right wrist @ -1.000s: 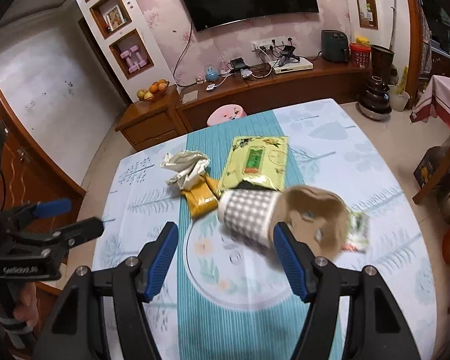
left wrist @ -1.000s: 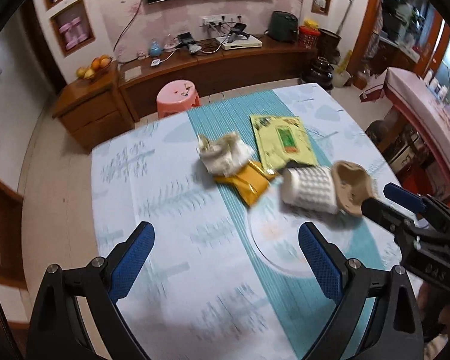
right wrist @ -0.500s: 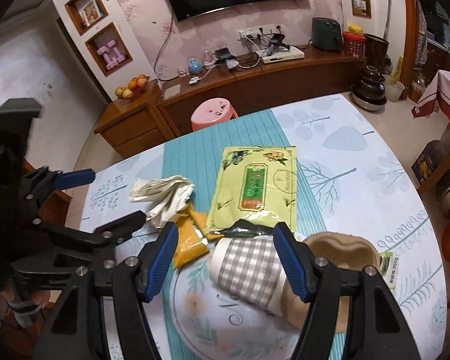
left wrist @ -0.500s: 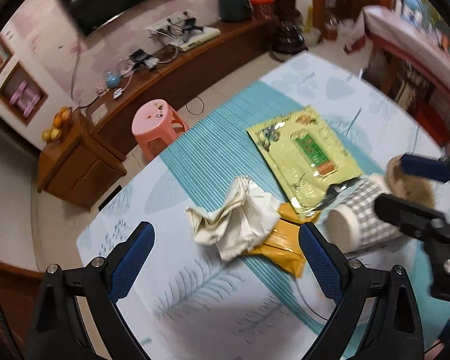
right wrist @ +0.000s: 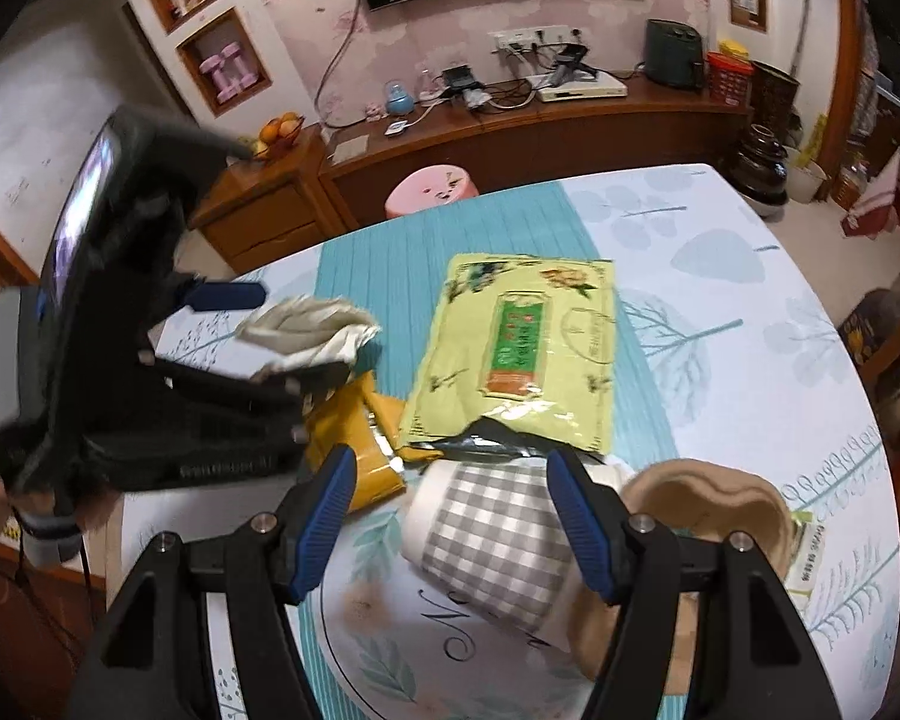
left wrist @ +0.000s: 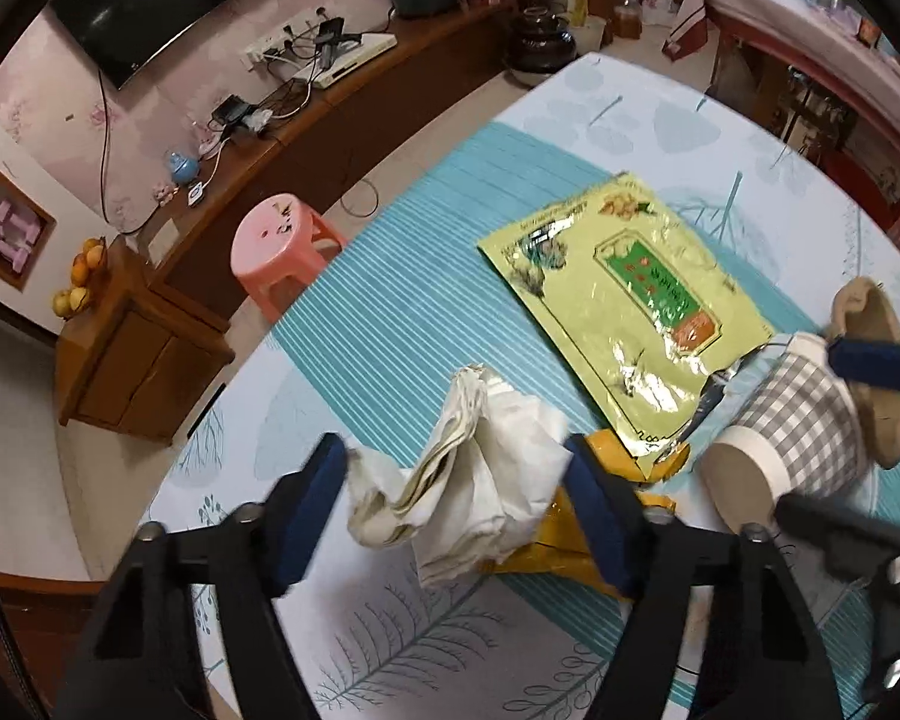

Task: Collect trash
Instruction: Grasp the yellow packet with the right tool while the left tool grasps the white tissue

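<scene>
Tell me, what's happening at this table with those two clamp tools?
A person is clearing trash off the table with a handheld gripper in each hand. The left gripper has its jaws closing around a crumpled white paper. The right gripper straddles a checked paper cup lying on its side, jaws open. A yellow-green foil pouch and an orange wrapper lie untouched.

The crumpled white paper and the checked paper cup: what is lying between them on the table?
A yellow-orange wrapper lies between the crumpled white paper and the checked cup, partly under the paper. The right wrist view shows it best.
</scene>
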Tool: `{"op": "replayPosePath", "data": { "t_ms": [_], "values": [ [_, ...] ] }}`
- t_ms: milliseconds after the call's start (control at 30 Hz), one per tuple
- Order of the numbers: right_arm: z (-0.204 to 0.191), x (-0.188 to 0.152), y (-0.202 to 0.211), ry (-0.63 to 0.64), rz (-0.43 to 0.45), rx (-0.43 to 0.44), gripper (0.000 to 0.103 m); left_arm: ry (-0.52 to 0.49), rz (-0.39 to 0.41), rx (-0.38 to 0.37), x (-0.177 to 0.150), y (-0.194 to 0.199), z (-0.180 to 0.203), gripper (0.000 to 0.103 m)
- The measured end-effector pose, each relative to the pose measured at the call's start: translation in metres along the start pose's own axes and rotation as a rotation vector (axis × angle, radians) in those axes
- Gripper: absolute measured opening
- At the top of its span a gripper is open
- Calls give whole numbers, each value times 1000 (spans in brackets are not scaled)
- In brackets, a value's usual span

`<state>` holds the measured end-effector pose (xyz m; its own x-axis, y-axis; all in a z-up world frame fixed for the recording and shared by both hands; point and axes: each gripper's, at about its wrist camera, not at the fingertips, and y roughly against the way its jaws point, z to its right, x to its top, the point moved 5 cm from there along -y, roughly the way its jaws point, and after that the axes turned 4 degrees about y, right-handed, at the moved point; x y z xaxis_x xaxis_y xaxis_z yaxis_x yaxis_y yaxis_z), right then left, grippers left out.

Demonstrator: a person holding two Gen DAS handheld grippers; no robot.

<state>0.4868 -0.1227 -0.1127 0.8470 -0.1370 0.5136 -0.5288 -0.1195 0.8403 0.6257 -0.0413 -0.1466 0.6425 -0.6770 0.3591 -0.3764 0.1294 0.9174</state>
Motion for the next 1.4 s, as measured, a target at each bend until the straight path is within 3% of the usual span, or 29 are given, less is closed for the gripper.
{"op": "replayPosePath", "data": {
  "t_ms": [133,267,500,600,733,800,933,1167,1400],
  "values": [
    [-19,5,-10,62,-14,24,66,7,19,2,0,7,-10,26],
    [-42,8,-24,132,-41,42,66,77,19,-33,-8,11,-29,19],
    [-77,7,-57,233,-104,52,66,234,17,-133,-24,14,-65,18],
    [-84,3,-75,267,-138,0,65,301,16,-177,-30,16,-79,17],
    [-83,-1,-85,262,-158,-65,46,368,5,-225,-42,19,-90,15],
    [-83,-2,-85,269,-153,-87,31,392,0,-244,-48,22,-92,15],
    [-79,-5,-78,259,-145,-85,23,444,-7,-279,-64,30,-92,13],
    [-70,-6,-50,96,-103,64,17,513,14,-313,-92,64,-82,13],
    [-68,-21,13,18,-40,185,17,545,56,-282,-116,127,-54,13]
  ]
}}
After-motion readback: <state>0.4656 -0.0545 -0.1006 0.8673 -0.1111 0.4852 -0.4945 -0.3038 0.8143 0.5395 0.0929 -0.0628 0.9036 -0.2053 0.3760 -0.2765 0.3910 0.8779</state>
